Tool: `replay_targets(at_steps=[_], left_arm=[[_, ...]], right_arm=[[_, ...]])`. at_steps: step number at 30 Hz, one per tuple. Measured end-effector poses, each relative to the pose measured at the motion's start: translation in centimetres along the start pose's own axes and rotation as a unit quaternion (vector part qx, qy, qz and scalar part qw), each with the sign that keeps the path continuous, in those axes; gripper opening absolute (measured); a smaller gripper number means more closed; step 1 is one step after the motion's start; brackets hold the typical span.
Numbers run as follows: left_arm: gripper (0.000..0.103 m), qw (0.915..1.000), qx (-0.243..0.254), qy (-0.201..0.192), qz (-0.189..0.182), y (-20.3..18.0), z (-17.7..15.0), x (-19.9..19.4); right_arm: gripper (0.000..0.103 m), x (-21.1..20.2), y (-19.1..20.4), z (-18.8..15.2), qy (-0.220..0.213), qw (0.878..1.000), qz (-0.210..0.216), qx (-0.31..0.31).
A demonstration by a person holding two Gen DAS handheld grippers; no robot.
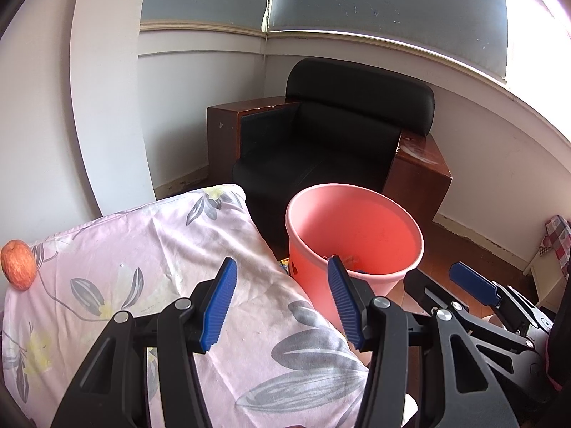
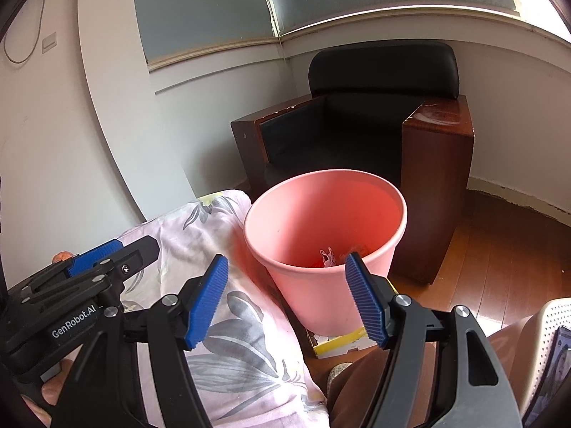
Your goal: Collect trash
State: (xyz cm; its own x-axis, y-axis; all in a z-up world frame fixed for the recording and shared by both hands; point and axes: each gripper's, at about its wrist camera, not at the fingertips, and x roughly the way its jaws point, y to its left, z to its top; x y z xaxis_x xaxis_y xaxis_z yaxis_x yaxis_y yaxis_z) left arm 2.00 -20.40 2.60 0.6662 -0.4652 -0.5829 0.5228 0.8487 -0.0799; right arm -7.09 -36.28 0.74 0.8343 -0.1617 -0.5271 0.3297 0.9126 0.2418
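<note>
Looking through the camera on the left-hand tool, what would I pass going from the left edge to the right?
Orange-red fruit on the floral bedsheet → left gripper, its fingers apart → pink bucket → right gripper → small checked cloth at the far right edge.

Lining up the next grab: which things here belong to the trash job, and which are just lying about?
Belongs to the job:
pink bin, crumpled scraps already in it
left gripper, open
right gripper, open

Just lying about:
apple on the floral sheet, possibly trash
black armchair
yellow box under the bin
</note>
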Motion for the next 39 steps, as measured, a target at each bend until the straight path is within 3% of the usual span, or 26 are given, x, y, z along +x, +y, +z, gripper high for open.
replay_targets(at_steps=[14, 26, 34, 39], left_arm=[[0.052, 1.0000, -0.005, -0.003, 0.006, 0.5, -1.2, -1.2], [0.052, 0.9999, -0.006, -0.006, 0.010, 1.0, -1.5, -1.8], [0.052, 0.9999, -0.008, -0.008, 0.009, 1.1, -1.7, -2.2], [0.052, 0.9999, -0.010, -0.008, 0.009, 1.2, -1.9, -2.3]], right_arm=[[0.069, -1.9, 1.0, -0.3, -0.037, 0.998, -0.040, -0.021], [0.069, -2.5, 1.8, -0.6, -0.044, 0.997, -0.057, -0.035], [0.069, -2.8, 1.5, -0.7, -0.041, 0.998, -0.039, -0.025], [0.069, -3.1, 1.6, -1.0, -0.049, 0.997, -0.050, -0.026]])
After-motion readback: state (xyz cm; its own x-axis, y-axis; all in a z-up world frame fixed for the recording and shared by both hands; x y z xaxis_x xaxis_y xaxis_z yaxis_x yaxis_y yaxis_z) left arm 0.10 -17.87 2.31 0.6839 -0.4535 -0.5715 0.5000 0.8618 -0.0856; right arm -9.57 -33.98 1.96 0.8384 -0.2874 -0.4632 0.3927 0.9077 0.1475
